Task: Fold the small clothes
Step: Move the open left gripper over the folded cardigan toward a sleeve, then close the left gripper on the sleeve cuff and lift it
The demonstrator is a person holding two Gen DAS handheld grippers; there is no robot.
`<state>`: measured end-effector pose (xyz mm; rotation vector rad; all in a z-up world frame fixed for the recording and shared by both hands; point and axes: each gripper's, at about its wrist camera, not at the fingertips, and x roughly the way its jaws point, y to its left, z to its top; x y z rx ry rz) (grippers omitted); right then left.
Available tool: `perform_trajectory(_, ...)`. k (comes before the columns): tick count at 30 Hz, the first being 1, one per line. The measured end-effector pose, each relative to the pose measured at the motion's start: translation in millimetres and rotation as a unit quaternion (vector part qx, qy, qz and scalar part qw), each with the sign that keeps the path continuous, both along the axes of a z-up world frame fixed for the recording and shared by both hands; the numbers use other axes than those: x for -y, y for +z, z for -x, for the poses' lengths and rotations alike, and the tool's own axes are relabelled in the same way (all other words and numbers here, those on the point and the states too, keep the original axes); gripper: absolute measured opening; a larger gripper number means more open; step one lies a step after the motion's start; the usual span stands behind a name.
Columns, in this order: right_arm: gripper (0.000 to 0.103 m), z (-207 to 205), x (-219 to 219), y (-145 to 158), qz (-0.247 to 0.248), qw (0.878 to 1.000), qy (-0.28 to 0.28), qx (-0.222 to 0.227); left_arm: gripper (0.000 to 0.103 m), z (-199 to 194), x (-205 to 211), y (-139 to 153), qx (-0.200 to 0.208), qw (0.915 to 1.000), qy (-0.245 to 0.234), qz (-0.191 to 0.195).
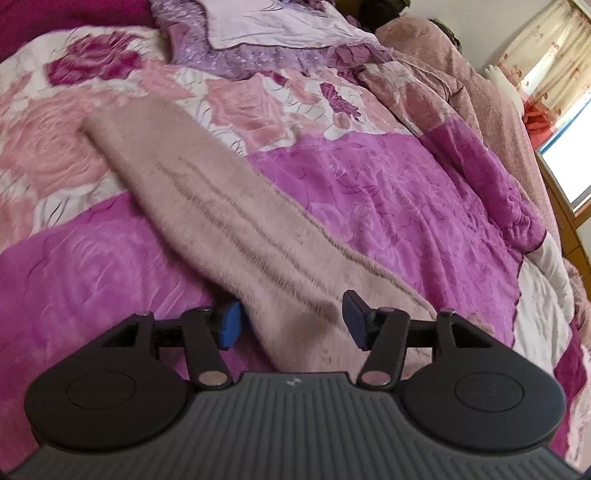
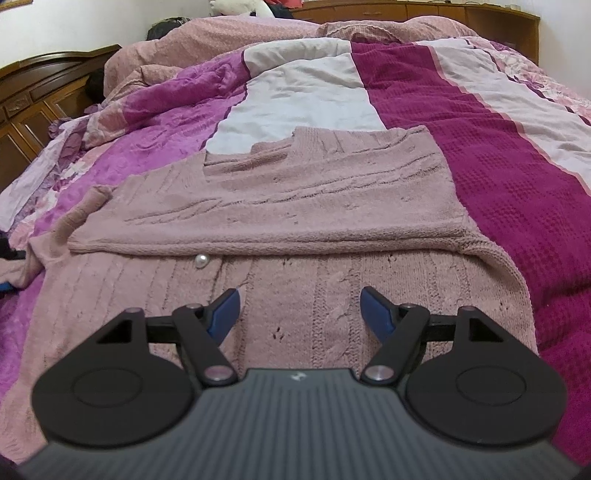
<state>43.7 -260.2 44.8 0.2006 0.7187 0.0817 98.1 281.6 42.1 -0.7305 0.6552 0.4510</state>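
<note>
Two grippers hover over a pink knitted cardigan spread on the bed, across the purple and magenta quilt. One side of it is already turned in, its folded edge running just above a pearl button. The other sleeve lies stretched out straight across the floral bedspread, pointing away toward the ruffled lilac pillow at the far edge of the bed.

Over the near end of that sleeve sits the left gripper, its jaws apart with the knit lying between the blue pads but not pinched; I cannot tell whether they touch it. The right gripper hangs over the cardigan's body with jaws wide and nothing in them.

As I read it, the step in hand is bringing this sleeve in over the body. To do it well, the left pads should take both layers of the knit near the shoulder, not just the fuzz on top. It would help if the right gripper pressed the body flat so the first fold does not drag open. Loose knit stretches, so lift and lay rather than pull.
</note>
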Motion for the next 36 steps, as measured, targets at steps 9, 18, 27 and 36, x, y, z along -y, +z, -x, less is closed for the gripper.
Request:
perform_trajectory(9,0.073,2.8,3.0,0.4,-0.003,1.0,-0.005,0.002,0.011,0.0,-5.3,21.5,0.052,0.9951,-0.011,-0.083)
perform_trajectory(18,0.074,3.5,1.1,1.1,-0.006,1.0,-0.005,0.005,0.009,40.0,-2.8,76.3,0.118,0.9792,0.018,-0.164)
perform_trajectory(27,0.073,6.3,4.1,5.5,-0.011,1.0,-0.008,0.011,0.009,53.4,32.2,115.1,0.185,0.9691,-0.02,-0.162)
perform_trajectory(36,0.073,9.0,8.8,6.3,-0.019,1.0,-0.016,0.015,0.009,48.4,105.4,158.9,0.264,0.9478,-0.104,-0.145)
